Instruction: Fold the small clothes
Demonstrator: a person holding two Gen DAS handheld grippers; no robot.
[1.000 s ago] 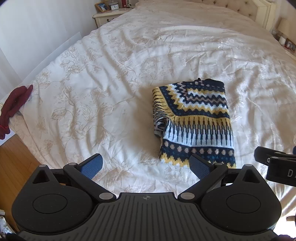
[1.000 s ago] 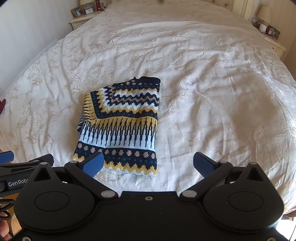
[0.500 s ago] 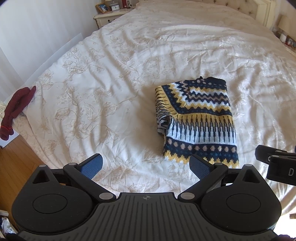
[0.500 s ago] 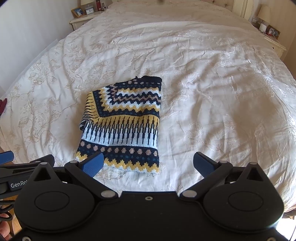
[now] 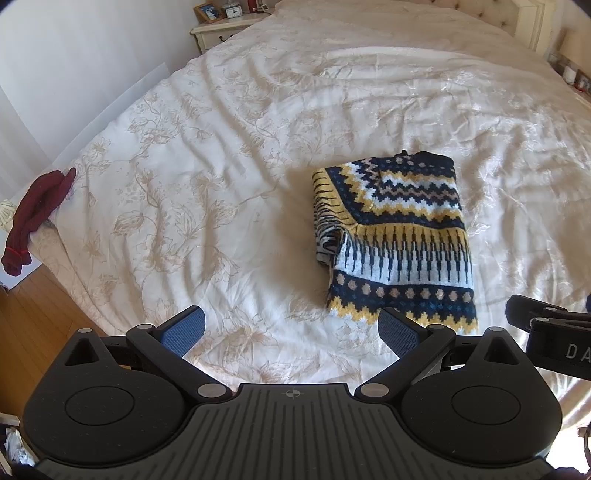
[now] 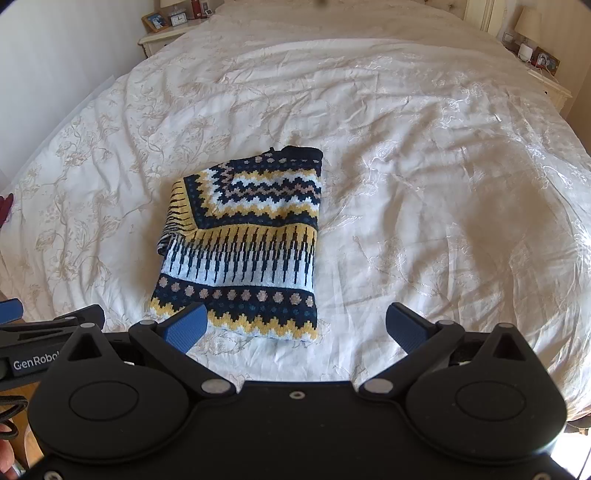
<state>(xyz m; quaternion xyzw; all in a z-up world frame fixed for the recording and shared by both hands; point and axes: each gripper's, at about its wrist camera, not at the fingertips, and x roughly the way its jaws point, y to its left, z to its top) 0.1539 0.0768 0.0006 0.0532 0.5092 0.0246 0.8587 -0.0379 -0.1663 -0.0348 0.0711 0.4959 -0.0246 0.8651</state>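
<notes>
The folded sweater lies flat on the bed, a knit in navy, yellow, white and tan bands, its zigzag hem nearest the cameras and its dark collar edge at the far end; one striped layer bulges out along its left side, below the top fold; the cream bedspread under it carries a pale floral print and many shallow creases.

The left tool hovers over the near edge of the bed with its blue-padded fingers spread wide and nothing between them; the right-hand finger sits just in front of the sweater's near hem in this view, though contact cannot be judged; the sweater lies ahead and to the right of this tool.

The right tool is likewise spread apart and empty; its left finger overlaps the sweater's near left corner in the picture, and the garment lies ahead and to the left of it; part of the left tool's black body shows at the left border of the right wrist view.

A dark red garment hangs over the left edge of the bed, well apart from the sweater; a nightstand with a framed photo and a small clock stands at the far left corner, beside the wall; wooden floor shows below the bed's left side.
</notes>
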